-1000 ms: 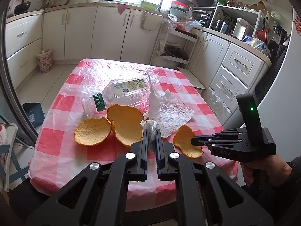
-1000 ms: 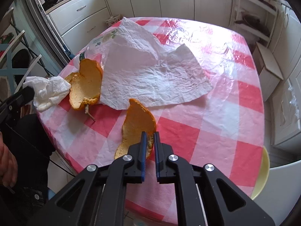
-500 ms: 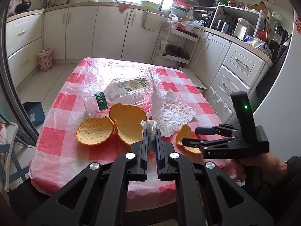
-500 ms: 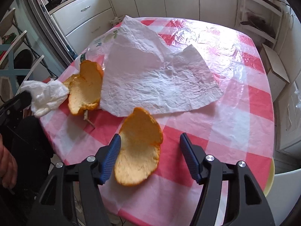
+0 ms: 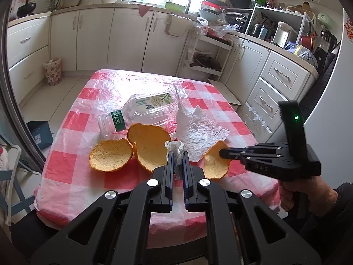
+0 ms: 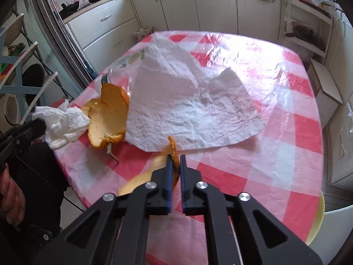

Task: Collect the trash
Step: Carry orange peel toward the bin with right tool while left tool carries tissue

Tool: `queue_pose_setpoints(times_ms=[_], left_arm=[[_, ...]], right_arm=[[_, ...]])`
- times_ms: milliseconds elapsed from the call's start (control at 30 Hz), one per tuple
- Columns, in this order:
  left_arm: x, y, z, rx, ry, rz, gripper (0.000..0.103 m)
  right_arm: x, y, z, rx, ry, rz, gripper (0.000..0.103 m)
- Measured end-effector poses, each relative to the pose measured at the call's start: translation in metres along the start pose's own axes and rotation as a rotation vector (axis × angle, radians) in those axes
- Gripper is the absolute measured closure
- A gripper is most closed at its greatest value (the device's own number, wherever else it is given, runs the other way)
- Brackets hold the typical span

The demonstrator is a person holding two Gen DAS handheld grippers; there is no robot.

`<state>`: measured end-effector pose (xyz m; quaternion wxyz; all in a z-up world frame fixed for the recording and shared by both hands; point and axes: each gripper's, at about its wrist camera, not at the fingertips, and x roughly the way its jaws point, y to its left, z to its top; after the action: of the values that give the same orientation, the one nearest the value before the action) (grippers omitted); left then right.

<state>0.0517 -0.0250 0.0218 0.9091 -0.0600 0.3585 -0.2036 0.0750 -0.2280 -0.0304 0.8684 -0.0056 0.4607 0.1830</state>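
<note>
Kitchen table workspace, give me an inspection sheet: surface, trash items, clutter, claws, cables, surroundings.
Surface: table under a red-and-white checked plastic cover.
Job's things: crumpled tissue; gripped peel piece; two more peel halves; empty plastic bottle on its side; flat paper sheet.
Clutter: nothing seen beyond the trash.
Claws: left claw shut on the tissue; right claw shut on the peel piece's edge.
Cables: nothing seen.
Surroundings: white kitchen cabinets, crowded counter, small floral bin on the floor.
</note>
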Motion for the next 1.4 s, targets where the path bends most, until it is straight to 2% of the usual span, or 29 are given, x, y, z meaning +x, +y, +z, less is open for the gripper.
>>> queue_pose_setpoints(times_ms=[133, 233, 333, 467, 500, 600, 700, 767, 800, 833, 900, 967, 1000, 1100, 1167, 1300, 1400], left_arm=[[-0.008, -0.008, 0.002, 0.013, -0.016, -0.010, 0.096], [-0.014, -0.023, 0.005, 0.036, -0.027, -0.029, 0.096], [-0.015, -0.041, 0.007, 0.060, -0.035, -0.054, 0.096], [-0.012, -0.075, 0.009, 0.096, -0.037, -0.101, 0.096], [-0.009, -0.085, 0.010, 0.104, -0.035, -0.116, 0.096], [-0.004, -0.109, 0.012, 0.121, -0.034, -0.151, 0.096], [-0.001, -0.136, 0.015, 0.140, -0.039, -0.187, 0.096], [0.002, -0.153, 0.016, 0.151, -0.042, -0.212, 0.096], [0.004, -0.162, 0.017, 0.157, -0.044, -0.222, 0.096], [0.007, -0.170, 0.018, 0.162, -0.042, -0.230, 0.096], [0.014, -0.185, 0.020, 0.169, -0.033, -0.252, 0.096], [0.024, -0.200, 0.022, 0.175, -0.018, -0.273, 0.096], [0.028, -0.206, 0.022, 0.177, -0.010, -0.281, 0.096], [0.048, -0.228, 0.020, 0.183, 0.023, -0.301, 0.096], [0.065, -0.242, 0.015, 0.186, 0.048, -0.309, 0.096], [0.100, -0.271, 0.009, 0.191, 0.095, -0.323, 0.096], [0.139, -0.294, 0.006, 0.188, 0.155, -0.330, 0.096]], right_arm=[[-0.031, -0.005, 0.000, 0.023, -0.070, -0.017, 0.097], [-0.052, -0.020, -0.005, 0.049, -0.112, -0.063, 0.097], [-0.073, -0.049, -0.014, 0.103, -0.146, -0.126, 0.097], [-0.105, -0.092, -0.035, 0.214, -0.191, -0.266, 0.097], [-0.111, -0.104, -0.041, 0.235, -0.190, -0.328, 0.097], [-0.114, -0.133, -0.055, 0.307, -0.146, -0.436, 0.097], [-0.104, -0.160, -0.065, 0.407, -0.072, -0.494, 0.096], [-0.093, -0.176, -0.068, 0.478, -0.015, -0.493, 0.086], [-0.092, -0.183, -0.068, 0.519, -0.016, -0.509, 0.062], [-0.095, -0.188, -0.067, 0.547, -0.033, -0.502, 0.053], [-0.108, -0.189, -0.056, 0.583, -0.088, -0.452, 0.053], [-0.130, -0.181, -0.043, 0.562, -0.166, -0.423, 0.053], [-0.146, -0.173, -0.034, 0.536, -0.226, -0.415, 0.052], [-0.192, -0.153, -0.020, 0.464, -0.432, -0.401, 0.038], [-0.219, -0.143, -0.020, 0.455, -0.563, -0.418, 0.036], [-0.248, -0.142, -0.028, 0.475, -0.678, -0.425, 0.035], [-0.256, -0.149, -0.035, 0.516, -0.709, -0.398, 0.035]])
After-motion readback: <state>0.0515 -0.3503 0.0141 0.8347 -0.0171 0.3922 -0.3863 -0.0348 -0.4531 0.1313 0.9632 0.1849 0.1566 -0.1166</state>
